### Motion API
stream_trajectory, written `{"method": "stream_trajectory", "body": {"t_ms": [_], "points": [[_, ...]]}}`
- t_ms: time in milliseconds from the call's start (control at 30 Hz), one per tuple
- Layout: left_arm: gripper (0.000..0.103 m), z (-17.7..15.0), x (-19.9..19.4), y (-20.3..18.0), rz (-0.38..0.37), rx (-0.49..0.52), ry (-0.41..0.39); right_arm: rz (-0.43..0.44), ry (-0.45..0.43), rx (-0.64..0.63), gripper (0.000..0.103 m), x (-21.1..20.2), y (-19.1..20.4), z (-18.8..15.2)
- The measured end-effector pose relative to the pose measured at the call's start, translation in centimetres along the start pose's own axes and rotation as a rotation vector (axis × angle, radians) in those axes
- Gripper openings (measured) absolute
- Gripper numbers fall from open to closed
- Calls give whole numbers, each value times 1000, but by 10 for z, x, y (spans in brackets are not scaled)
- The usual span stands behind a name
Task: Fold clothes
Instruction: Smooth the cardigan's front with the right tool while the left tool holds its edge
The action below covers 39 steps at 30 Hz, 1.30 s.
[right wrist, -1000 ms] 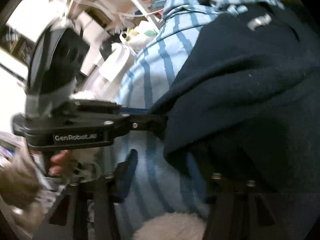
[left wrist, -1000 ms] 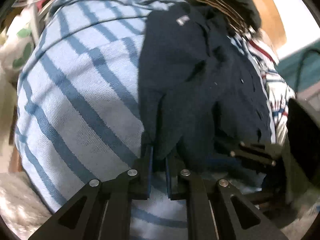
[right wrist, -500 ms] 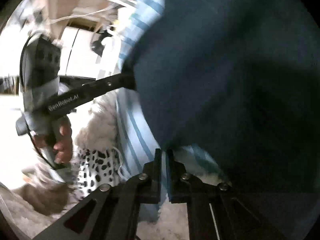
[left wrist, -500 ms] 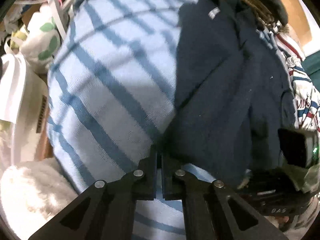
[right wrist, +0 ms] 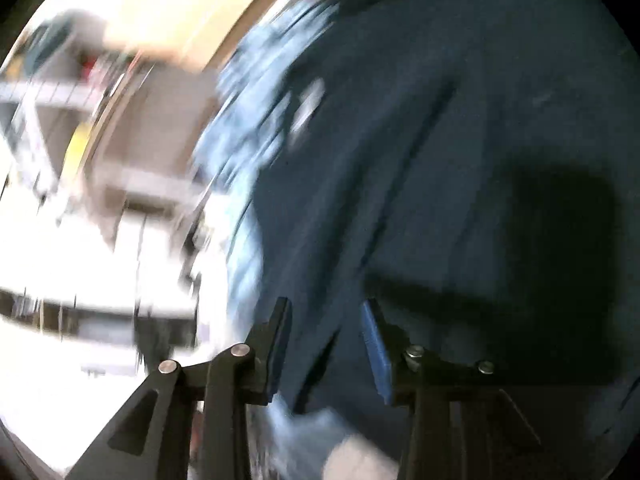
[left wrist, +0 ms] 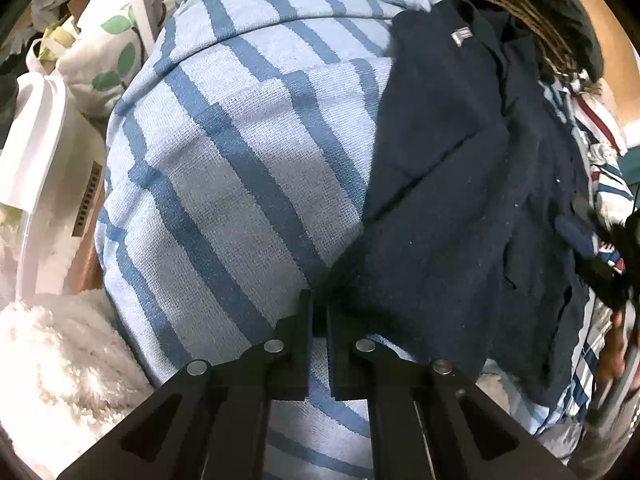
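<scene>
A navy garment with a small grey label lies on a light blue striped towel. My left gripper points down at the garment's lower left corner. Its jaws stand a thin gap apart, just starting to open, and still pinch that corner. In the blurred right wrist view the navy garment fills the right side. My right gripper hangs over its edge with jaws opening. Cloth lies below the gap and the pads do not press it. The right gripper also shows dark at the left view's right edge.
A white fluffy blanket lies at the lower left, with a white plastic unit and a leaf-print bundle behind it. A red, white and blue patterned garment lies right of the navy one. Blurred shelving stands at the left.
The right gripper let go of the navy hem, opened, and swung sideways with a roll. The left gripper kept its pinch on the corner and tilted a little.
</scene>
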<state>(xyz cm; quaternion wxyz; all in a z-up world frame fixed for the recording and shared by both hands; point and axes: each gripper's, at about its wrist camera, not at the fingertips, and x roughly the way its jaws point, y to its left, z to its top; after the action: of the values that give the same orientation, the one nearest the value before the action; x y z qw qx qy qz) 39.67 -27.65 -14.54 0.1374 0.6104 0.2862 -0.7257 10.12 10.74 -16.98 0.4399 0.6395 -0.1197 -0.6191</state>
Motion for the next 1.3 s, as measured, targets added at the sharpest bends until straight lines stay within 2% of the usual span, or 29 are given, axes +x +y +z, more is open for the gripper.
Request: {"method": "stream_trajectory", "body": {"t_ms": [67, 200, 300, 367, 467, 567, 667, 767, 833, 867, 933, 967, 1033, 1067, 1167, 1200, 1267, 1300], "points": [[7, 3, 1, -4, 35, 1, 20, -50, -39, 41, 44, 4, -9, 17], [7, 10, 1, -10, 89, 1, 71, -129, -35, 70, 55, 28, -13, 45], [7, 7, -19, -4, 30, -44, 32, -195, -23, 51, 58, 50, 0, 50], [7, 3, -43, -2, -2, -60, -64, -249, -20, 20, 57, 54, 8, 51], [7, 5, -72, -7, -53, -74, -184, -344, -39, -41, 44, 55, 19, 47], [7, 13, -79, -30, -73, -40, -234, -340, -98, -134, 9, 47, 36, 37], [7, 13, -77, -57, -70, 25, -248, -276, -183, -162, 2, 13, 42, 24], [7, 17, -62, -79, -75, 82, -231, -253, -250, -152, 2, -22, 44, 16], [7, 19, -52, -87, -72, 101, -215, -241, -235, -110, 2, -30, 35, 19], [7, 21, -47, -91, -71, 109, -210, -219, -223, -103, 6, -31, 30, 22], [7, 24, -37, -100, -67, 127, -200, -178, -191, -97, 7, -26, 21, 29], [7, 26, -32, -104, -65, 135, -195, -161, -174, -92, 13, -24, 16, 32], [7, 27, -26, -104, -68, 128, -176, -126, -155, -66, 31, -11, 10, 41], [7, 28, -22, -105, -69, 125, -167, -131, -144, -42, 50, -4, 7, 46], [7, 28, -18, -100, -94, 104, -154, -152, -110, 27, 49, 20, -3, 61], [7, 26, -17, -97, -105, 91, -155, -159, -101, 43, 44, 28, -4, 66], [7, 26, -16, -92, -114, 70, -151, -171, -85, 51, 42, 43, -5, 72], [7, 26, -15, -90, -118, 59, -150, -196, -82, 25, 31, 47, -2, 73]]}}
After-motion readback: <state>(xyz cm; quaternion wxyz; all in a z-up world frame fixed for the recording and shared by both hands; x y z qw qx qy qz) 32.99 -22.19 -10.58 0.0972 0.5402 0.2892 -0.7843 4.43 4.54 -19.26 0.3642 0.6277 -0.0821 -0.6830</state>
